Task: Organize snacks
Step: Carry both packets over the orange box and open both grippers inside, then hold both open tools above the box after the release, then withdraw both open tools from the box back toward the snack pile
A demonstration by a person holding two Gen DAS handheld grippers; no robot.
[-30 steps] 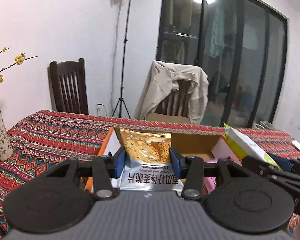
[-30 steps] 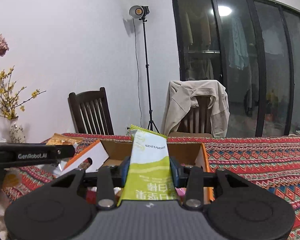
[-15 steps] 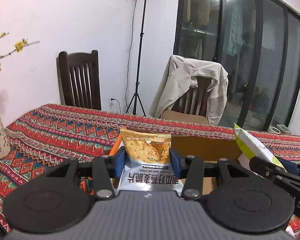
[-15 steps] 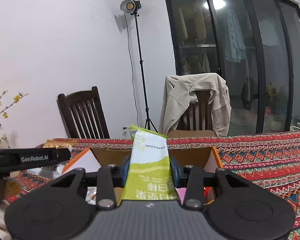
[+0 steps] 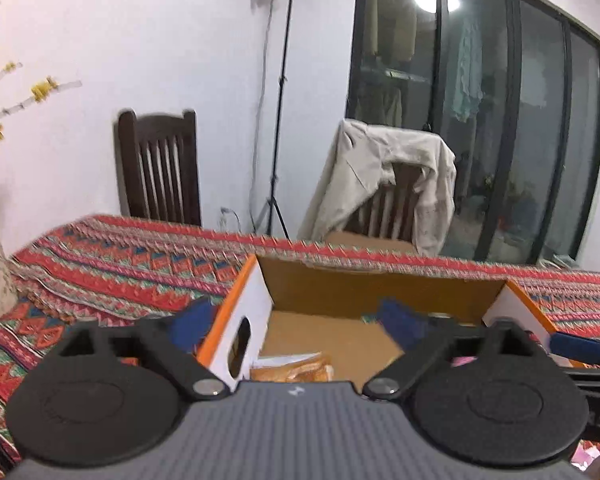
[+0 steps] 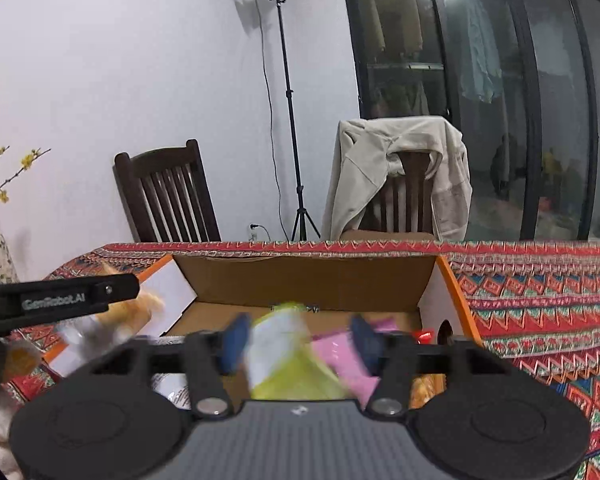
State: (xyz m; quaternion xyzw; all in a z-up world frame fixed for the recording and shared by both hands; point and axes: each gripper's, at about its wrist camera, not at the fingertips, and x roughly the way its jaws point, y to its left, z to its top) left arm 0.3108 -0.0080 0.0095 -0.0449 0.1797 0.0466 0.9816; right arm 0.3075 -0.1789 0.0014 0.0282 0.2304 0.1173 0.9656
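Both grippers are hanging over the open orange-and-white cardboard box (image 5: pixel 244 316), w/ jaws opening at this moment.

Left gripper (image 5: pixel 296 320): blue-padded fingers (image 5: pixel 400 322) are spreading wide, nothing btwn them. The orange-and-white crinkly snack bag (image 5: pixel 292 368) is lying just below and slightly behind the fingertips, on the box floor against the near-left wall. It's free of the pads.

Right gripper (image 6: pixel 298 340): pads are parting, and the green-and-white tall snack pouch (image 6: pixel 288 360) is blurring btwn them, apparently slipping down, touching neither pad clearly. Just right of the fingertips, a pink flat packet (image 6: pixel 340 354) is lying in the box; a small red item (image 6: pixel 424 335) is sitting further right by the wall.

Beyond the fingers: the box's far brown wall, then the red patterned woven tablecloth (image 6: pixel 540 300).

Risks, as I'm judging them:
- The green pouch is dropping tilted, so it may end up propped on the pink packet or leaning on a wall, i.e. untidy stacking.
- The left finger is hovering outside the box's left wall; pulling back sideways could clip the rim and shove the box.
- The 2 grippers are working close together, so they could bump while leaving.
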